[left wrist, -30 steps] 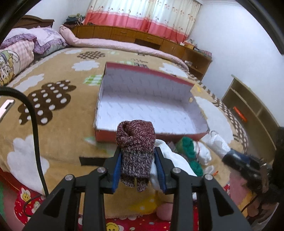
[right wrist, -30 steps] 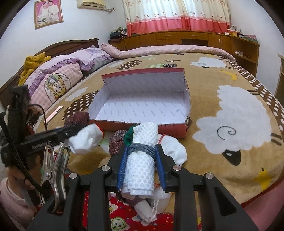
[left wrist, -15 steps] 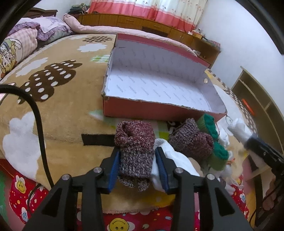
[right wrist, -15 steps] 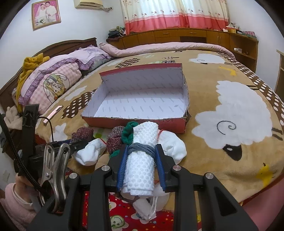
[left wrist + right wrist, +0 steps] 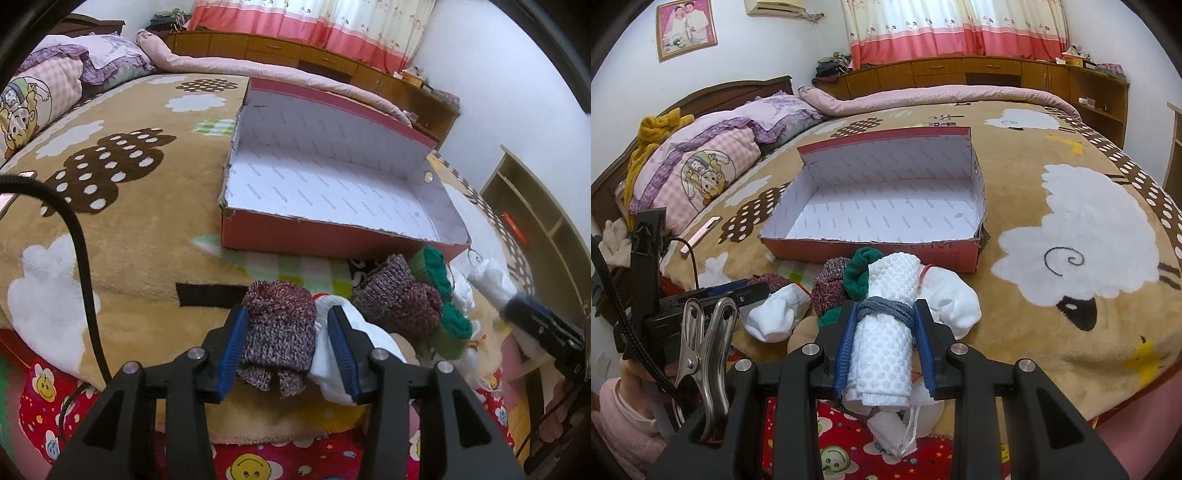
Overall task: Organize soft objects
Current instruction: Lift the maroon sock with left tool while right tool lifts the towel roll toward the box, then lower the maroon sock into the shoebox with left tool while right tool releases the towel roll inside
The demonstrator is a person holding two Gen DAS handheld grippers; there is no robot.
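Note:
My left gripper has its fingers around a rolled maroon-grey knit sock at the bed's near edge; a small gap shows at the right finger. My right gripper is shut on a rolled white waffle sock tied with a grey band. An open red shoebox with white inside stands empty on the blanket just beyond; it also shows in the right wrist view. A second maroon knit roll, a green sock and white socks lie in a pile before the box.
The bed has a tan blanket with sheep and cloud patterns. Pillows lie at the headboard. A phone lies left of the box. A black cable crosses the left view. A wooden shelf stands right.
Both grippers have drawn back and down from the box toward the bed's near edge, each still with its sock roll. The left jaws look slightly wider now.

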